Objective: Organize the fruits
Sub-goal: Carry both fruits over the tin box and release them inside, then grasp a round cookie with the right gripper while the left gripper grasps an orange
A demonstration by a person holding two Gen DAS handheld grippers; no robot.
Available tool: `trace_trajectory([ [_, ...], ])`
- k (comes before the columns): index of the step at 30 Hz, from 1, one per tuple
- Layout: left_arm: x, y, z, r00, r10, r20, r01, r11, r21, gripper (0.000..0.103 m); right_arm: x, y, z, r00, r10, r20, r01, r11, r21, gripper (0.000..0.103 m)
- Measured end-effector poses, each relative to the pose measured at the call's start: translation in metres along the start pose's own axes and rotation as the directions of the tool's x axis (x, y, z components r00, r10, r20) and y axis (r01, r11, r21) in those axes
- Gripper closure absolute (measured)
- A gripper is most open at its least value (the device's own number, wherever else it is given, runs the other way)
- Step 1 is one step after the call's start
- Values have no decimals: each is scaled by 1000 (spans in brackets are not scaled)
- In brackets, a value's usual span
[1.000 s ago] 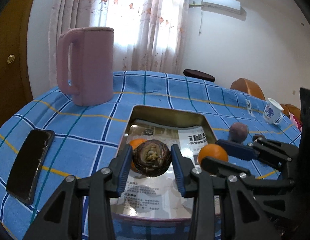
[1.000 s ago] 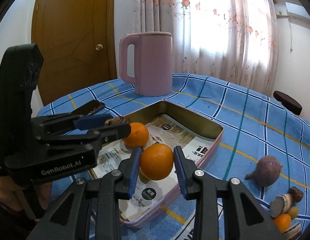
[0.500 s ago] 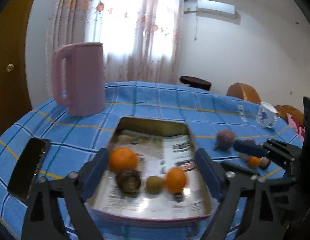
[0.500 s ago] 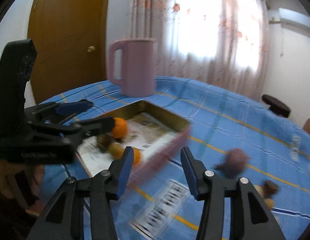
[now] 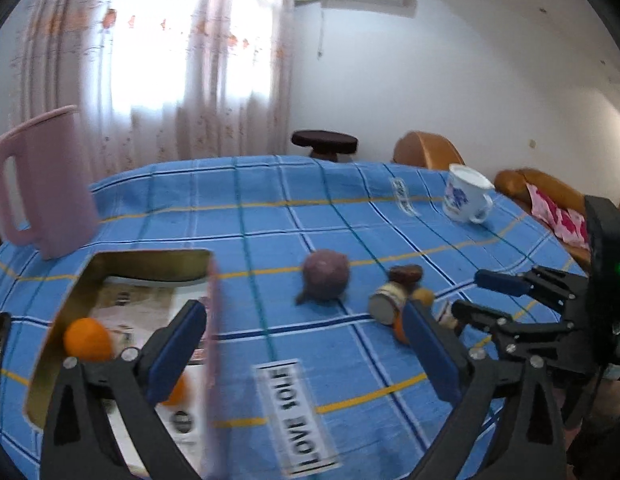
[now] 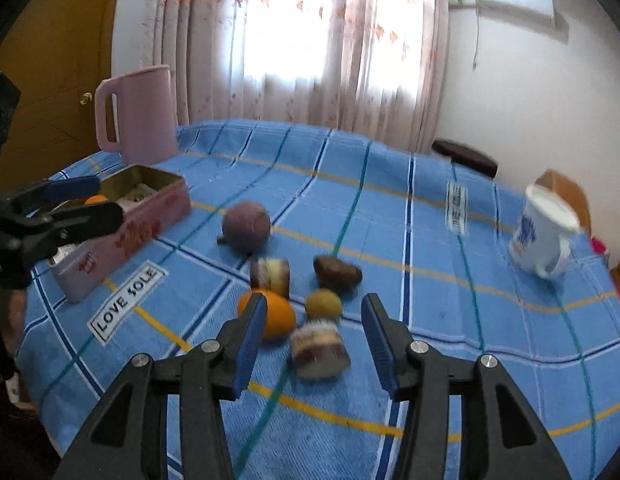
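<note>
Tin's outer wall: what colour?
Pink with reddish floral marks on the tin; right wrist view shows it best.

- pink tin (image 6: 121, 236): rectangular, open top, gold inside, printed paper lining; sits on the worktop's left side
- orange (image 5: 87, 339) in the tin at its left wall; a second orange (image 5: 177, 390) nearer the camera, partly hidden
- purple round fruit (image 6: 246, 225): dull skin, short stem, on the cloth right of the tin, apart from it
- loose cluster nearer the camera: cut purple-and-cream piece (image 6: 269, 273), dark brown fruit (image 6: 337, 272), small yellow-green fruit (image 6: 324, 304), orange fruit (image 6: 269, 318), second cut piece (image 6: 318, 349) lying on its side
- orange fruit just beside the first cut piece; all blurred
</note>
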State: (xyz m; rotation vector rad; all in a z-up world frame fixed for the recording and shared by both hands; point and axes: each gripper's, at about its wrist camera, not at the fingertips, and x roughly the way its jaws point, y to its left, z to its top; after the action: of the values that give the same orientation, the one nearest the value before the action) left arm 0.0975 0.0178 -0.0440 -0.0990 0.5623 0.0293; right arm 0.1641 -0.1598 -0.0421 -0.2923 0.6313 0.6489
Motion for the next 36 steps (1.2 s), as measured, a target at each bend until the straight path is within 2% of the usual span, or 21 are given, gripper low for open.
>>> trace_trajectory([
  [8, 29, -27, -4, 997, -27, -75, 30, 999, 41, 3, 27, -13, -6, 991, 69, -112, -61, 996, 68, 53],
  [9, 31, -29, -5, 996, -30, -84, 34, 999, 42, 3, 30, -13, -7, 990, 77, -121, -69, 995, 73, 56],
  [10, 34, -32, -5, 995, -35, -94, 39, 998, 45, 3, 31, -14, -7, 988, 87, -127, -78, 994, 77, 65],
  [13, 38, -40, -6, 994, -36, -105, 43, 997, 67, 4, 29, -14, -8, 989, 83, -120, -74, 994, 78, 65],
  [17, 45, -50, -6, 989, -60, -132, 70, 995, 71, 8, 12, -23, -9, 999, 22, -38, -18, 993, 116, 66],
  [20, 54, -61, -8, 984, -64, -163, 79, 993, 89, 15, 6, -34, -10, 1000, 11, -15, -8, 986, 169, 68],
  [24, 69, -72, -8, 973, -81, -216, 101, 991, 83, 31, 5, -41, -9, 1000, 14, -5, -12, 979, 205, 68],
  [26, 77, -78, -7, 965, -100, -244, 122, 990, 77, 36, 3, -41, -9, 1000, 12, 2, -12, 979, 205, 76],
  [28, 82, -81, -8, 959, -101, -265, 124, 990, 72, 40, 4, -40, -9, 1000, 11, -1, -11, 980, 200, 76],
  [30, 90, -85, -10, 949, -103, -299, 132, 988, 78, 51, 4, -39, -9, 1000, 14, -1, -13, 980, 198, 75],
  [34, 93, -82, -12, 940, -116, -321, 141, 988, 58, 54, 15, -42, -9, 997, 50, -51, -38, 977, 210, 75],
  [36, 92, -81, -12, 938, -132, -319, 156, 986, 51, 64, 14, -43, -10, 997, 55, -45, -44, 975, 219, 75],
])
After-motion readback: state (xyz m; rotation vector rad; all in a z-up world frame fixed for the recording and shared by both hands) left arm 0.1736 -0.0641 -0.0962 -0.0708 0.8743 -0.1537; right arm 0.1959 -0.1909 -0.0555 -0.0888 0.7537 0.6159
